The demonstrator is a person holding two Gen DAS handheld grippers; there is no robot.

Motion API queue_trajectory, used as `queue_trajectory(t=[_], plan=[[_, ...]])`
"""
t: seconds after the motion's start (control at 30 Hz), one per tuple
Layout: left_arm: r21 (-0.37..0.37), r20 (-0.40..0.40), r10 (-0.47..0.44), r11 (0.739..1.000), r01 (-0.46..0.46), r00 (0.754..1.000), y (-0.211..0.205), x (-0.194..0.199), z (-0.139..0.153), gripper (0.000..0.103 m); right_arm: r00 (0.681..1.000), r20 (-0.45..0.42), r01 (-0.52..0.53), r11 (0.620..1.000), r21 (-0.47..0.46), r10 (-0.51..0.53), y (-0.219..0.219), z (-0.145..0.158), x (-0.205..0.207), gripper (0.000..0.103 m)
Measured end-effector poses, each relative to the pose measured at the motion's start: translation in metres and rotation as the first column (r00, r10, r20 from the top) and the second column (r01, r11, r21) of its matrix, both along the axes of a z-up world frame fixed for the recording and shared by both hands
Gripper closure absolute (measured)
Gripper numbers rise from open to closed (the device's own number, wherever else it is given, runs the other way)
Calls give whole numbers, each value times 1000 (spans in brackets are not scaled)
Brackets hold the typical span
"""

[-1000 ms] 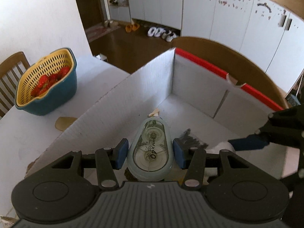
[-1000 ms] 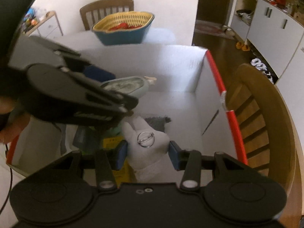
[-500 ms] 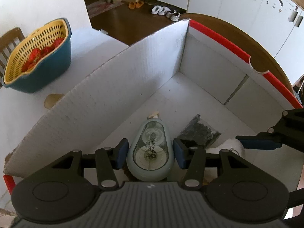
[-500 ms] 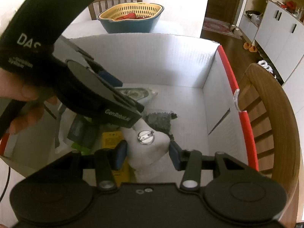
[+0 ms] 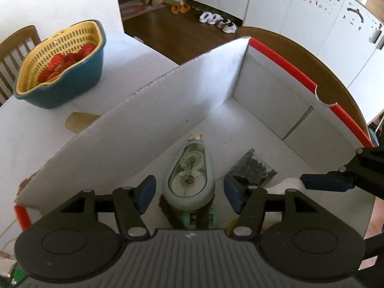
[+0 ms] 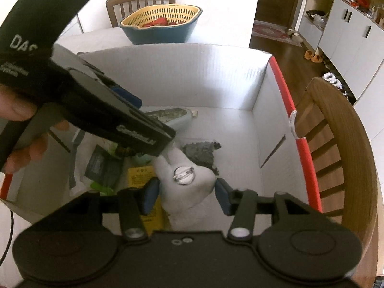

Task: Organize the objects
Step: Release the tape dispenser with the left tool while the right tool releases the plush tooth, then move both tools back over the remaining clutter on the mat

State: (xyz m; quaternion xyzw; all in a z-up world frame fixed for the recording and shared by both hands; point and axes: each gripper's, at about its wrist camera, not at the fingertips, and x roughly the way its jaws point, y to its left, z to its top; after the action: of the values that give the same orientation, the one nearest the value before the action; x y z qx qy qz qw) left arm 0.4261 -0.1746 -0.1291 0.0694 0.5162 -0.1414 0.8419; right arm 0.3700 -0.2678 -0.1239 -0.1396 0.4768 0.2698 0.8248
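A white cardboard box (image 5: 148, 124) with red-taped rims holds the objects. A pale green correction-tape dispenser (image 5: 189, 175) lies on the box floor; my left gripper (image 5: 189, 195) is open above it, pads clear of its sides. A black bag of small parts (image 5: 252, 168) lies to its right. In the right wrist view my right gripper (image 6: 186, 195) is open around a white plush piece with a metal pin badge (image 6: 184, 175); the pads stand slightly off it. The dispenser (image 6: 170, 117) shows partly behind the left gripper's body.
A teal and yellow basket of strawberries (image 5: 60, 64) stands on the white table beyond the box. A wooden chair back (image 6: 343, 148) curves along the box's right side. A yellow packet (image 6: 141, 177) and green and black packets (image 6: 103, 168) lie in the box.
My left gripper has opened and let go of the dispenser, which now lies on the box floor. My right gripper has opened off the white plush piece.
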Motion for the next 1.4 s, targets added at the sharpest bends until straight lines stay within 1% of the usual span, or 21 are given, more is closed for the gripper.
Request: queue_trajectory(t=[0.07,0.2,0.27,0.33,0.5,0.6,0.8,0.87,0.9,0.93,1.0,1.13,1.27,1.3,1.4], plan=[[-14,7,4,1000,-4,1000,3,-5,4,41,1000,-2,3,1000,18,-3,-2,4,-2,47],[-17,49,-2,1000,3,999,7,-18,16,41,1000,4,15,999,42,-15,-6,10,-7,44],[-33,68,3,999,-1,998,12,-26,23,41,1000,-1,26,998,60,-26,-9,14,-9,42],[-53,85,16,999,-11,996,18,-33,31,38,999,-2,40,996,76,-40,-12,18,-12,40],[-86,145,24,996,-11,989,31,-53,52,37,998,15,62,992,108,-64,-20,34,-21,40],[-112,165,36,994,-18,986,36,-64,64,37,996,27,76,988,135,-80,-24,44,-27,40],[-126,224,33,992,-5,974,48,-93,86,37,993,47,97,978,183,-107,-27,63,-41,39],[-131,247,33,991,-1,968,52,-103,94,37,992,55,100,975,197,-113,-27,68,-47,36],[-130,259,32,992,2,965,54,-107,97,33,991,58,104,973,205,-119,-27,70,-49,36],[-127,272,33,992,1,962,56,-112,100,27,990,62,111,971,212,-127,-26,73,-52,35],[-123,291,37,992,-1,956,60,-121,106,25,989,66,117,966,231,-135,-24,77,-58,35],[-114,298,56,993,-23,953,73,-135,115,25,986,78,123,961,249,-146,-18,85,-70,32],[-135,286,79,990,-41,955,93,-149,120,23,982,113,117,961,249,-149,-7,93,-84,29],[-139,288,86,989,-47,954,98,-153,121,20,981,123,116,961,249,-150,-4,95,-88,28],[-168,295,112,984,-63,949,115,-163,126,19,979,130,118,959,259,-155,4,98,-95,24]])
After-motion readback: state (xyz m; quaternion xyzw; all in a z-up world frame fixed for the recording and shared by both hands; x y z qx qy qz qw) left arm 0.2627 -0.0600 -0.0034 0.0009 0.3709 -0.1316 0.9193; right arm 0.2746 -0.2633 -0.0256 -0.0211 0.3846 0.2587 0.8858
